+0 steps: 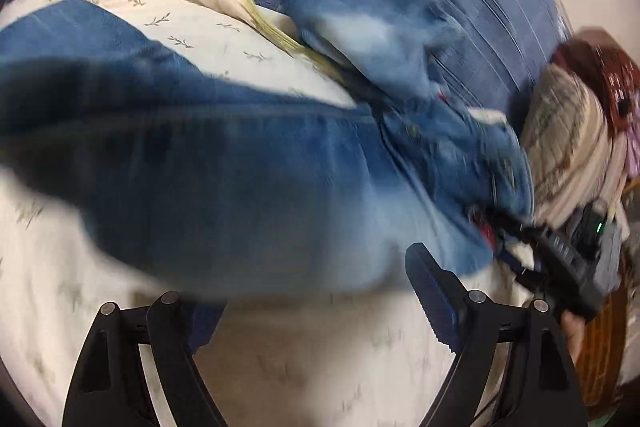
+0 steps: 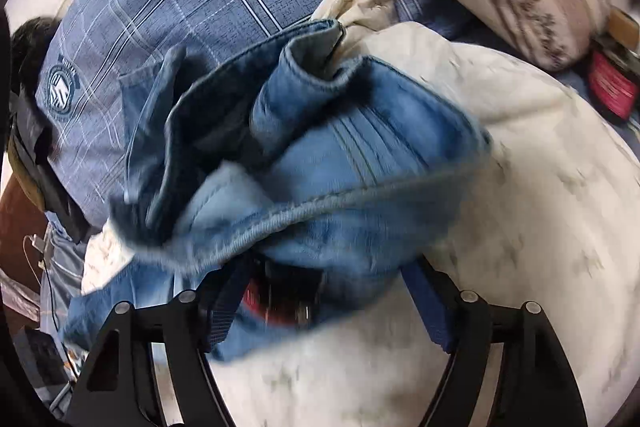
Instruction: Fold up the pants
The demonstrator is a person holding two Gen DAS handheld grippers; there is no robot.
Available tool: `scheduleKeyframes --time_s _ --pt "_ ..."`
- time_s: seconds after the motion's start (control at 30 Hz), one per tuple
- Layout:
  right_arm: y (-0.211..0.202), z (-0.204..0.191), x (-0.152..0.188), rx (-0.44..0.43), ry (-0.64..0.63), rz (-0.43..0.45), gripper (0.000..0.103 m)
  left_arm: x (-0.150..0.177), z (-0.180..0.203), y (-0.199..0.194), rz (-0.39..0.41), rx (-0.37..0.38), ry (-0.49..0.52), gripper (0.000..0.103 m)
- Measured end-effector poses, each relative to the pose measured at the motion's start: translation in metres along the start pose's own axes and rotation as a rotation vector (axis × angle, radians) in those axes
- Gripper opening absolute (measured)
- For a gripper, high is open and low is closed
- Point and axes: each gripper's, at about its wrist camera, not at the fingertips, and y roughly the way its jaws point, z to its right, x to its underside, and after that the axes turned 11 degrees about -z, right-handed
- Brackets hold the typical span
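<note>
Presently, item: blue denim pants (image 1: 248,163), lying rumpled on the cream quilt (image 1: 248,359) of the bed.
Handling: judged heavy for cloth, limp, thick at seams; not slippery, not fragile.
Hold: waistband (image 2: 320,211) and leg hem, likely the firmest edges.
Left tongs (image 1: 316,307): spread wide, gripping nothing.
Right tongs (image 2: 328,303): spread, denim bunched between, pads not seen pressing.
</note>
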Motion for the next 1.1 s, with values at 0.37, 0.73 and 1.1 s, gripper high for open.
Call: scheduleKeyframes --time_s 0.37,0.73,1.1 --pt "-0.111 0.006 0.052 -0.274 0.009 0.053 0.013 0.030 -0.034 -0.107 0.142 0.021 -0.031 0.004" --pt "-0.119 0.001 0.141 0.037 -0.072 0.070 0.028 0.075 -0.085 -0.069 -0.014 -0.124 0.014 0.029" --pt "-0.142 -0.163 0.178 -0.108 -0.667 0.091 0.088 0.053 -0.170 -0.156 0.162 -0.152 -0.189 0.058"
